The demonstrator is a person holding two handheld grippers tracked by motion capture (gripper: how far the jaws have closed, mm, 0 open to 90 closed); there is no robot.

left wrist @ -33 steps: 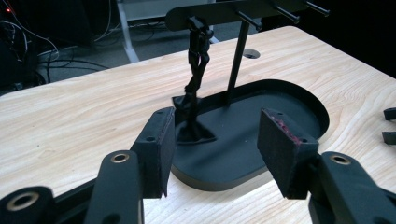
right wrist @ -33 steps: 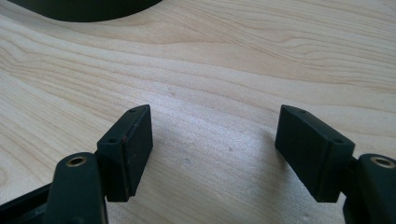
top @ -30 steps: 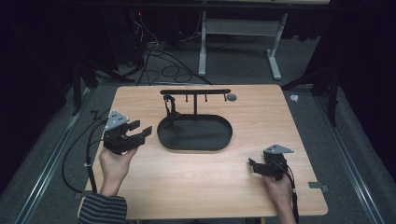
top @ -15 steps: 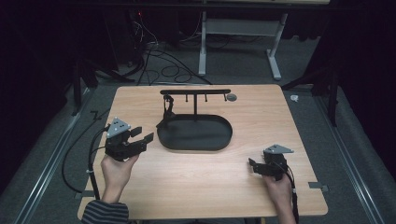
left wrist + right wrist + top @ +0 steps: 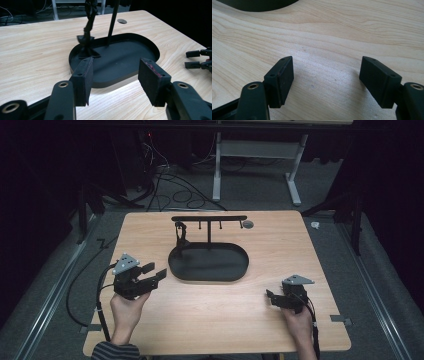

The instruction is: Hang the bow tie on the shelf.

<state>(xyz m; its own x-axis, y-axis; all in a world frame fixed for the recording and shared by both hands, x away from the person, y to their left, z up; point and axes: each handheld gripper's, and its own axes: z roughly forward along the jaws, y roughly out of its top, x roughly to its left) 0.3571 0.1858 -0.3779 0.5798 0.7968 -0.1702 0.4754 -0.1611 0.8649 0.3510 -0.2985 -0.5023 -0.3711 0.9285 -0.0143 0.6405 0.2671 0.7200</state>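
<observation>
Black strap (image 5: 88, 30) hangs off the rack, left end of the tray (image 5: 235, 272); left gripper (image 5: 155, 274) has pulled back toward the near edge, jaws wide & empty, right gripper (image 5: 270, 298) parked open — approach prob. resetting.

A lab or recording studio is suggested: a wooden table (image 5: 150, 235) is ringed by black curtains (image 5: 45, 180), with loose cables (image 5: 170, 185) strewn on grey carpet (image 5: 260, 195).

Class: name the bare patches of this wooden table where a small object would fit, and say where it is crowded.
Bare wood lies between the left gripper and right gripper, in front of the black oval tray, and toward both far corners. It is crowded at the tray, where the black hanging rack stands.
</observation>
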